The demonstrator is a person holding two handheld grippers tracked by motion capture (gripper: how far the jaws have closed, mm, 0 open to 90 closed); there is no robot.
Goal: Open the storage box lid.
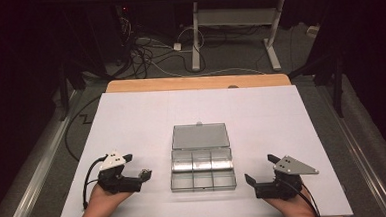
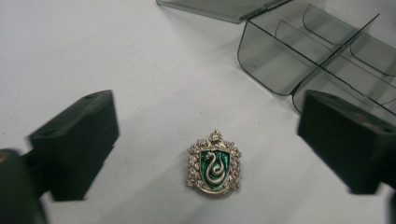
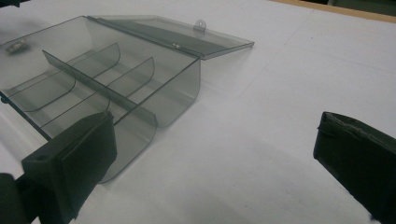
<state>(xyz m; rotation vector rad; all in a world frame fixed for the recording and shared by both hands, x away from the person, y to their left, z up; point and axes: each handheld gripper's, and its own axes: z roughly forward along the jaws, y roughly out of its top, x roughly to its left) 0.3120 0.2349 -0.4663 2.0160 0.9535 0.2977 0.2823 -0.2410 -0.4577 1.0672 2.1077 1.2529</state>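
White sheet is covering the table, dark room and loose cables lying behind. Clear compartment box is sitting mid-table, its lid lying open and flat at the far side. Badge, a small metal crest with green enamel, is lying flat on the sheet between the left gripper jaws, which are standing spread wide, holding nothing. Right gripper is resting right of the box, jaws likewise released and empty.

Risks, as judged: the badge is thin and flat, so closing jaws may be skating over it or flicking it away; a shallow pinch may be dropping it short of a compartment.
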